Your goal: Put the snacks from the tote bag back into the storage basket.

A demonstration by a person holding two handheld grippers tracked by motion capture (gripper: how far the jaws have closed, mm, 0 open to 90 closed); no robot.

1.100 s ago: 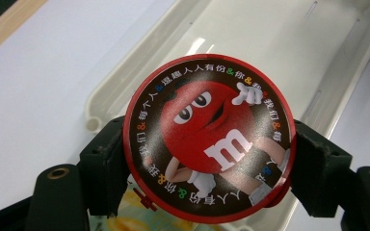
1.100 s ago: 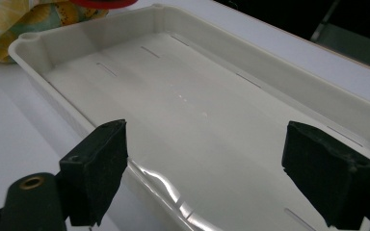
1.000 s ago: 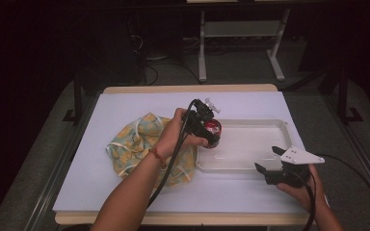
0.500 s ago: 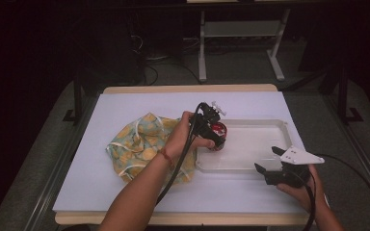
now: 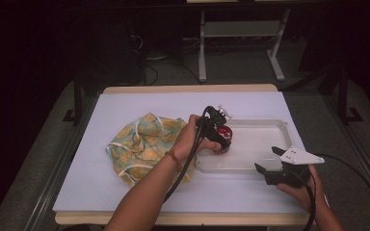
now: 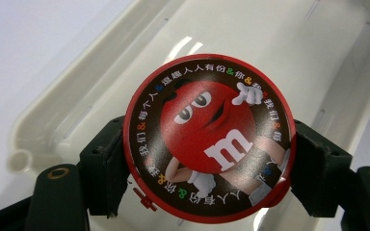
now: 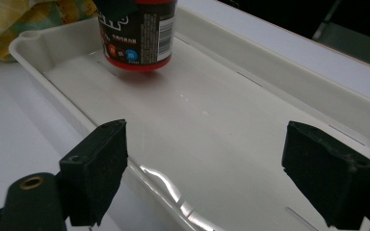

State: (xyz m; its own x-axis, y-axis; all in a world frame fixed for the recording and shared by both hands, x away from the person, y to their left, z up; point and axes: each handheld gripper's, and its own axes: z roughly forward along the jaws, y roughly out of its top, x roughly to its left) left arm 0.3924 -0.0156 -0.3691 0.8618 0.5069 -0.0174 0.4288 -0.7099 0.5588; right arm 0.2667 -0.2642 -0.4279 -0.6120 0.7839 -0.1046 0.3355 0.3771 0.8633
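Note:
A round candy tub point(image 6: 209, 137) with a red lid and a cartoon face is clamped between the jaws of my left gripper point(image 5: 218, 131). It hangs just above the left end of a clear plastic tray point(image 5: 265, 163); the right gripper view shows its red base point(image 7: 137, 36) a little above the tray floor point(image 7: 212, 125). My right gripper point(image 5: 270, 166) stands open at the tray's near right rim, with nothing between its black pads point(image 7: 99, 168).
A yellow and teal patterned cloth point(image 5: 142, 147) lies bunched on the white tabletop point(image 5: 91, 178) left of the tray. The left forearm crosses the table's front middle. Table legs and a metal stand are in the dark beyond the far edge.
My left gripper has carried the tub rightward, over the tray's left end and slightly lower. The right gripper has stayed where it was.

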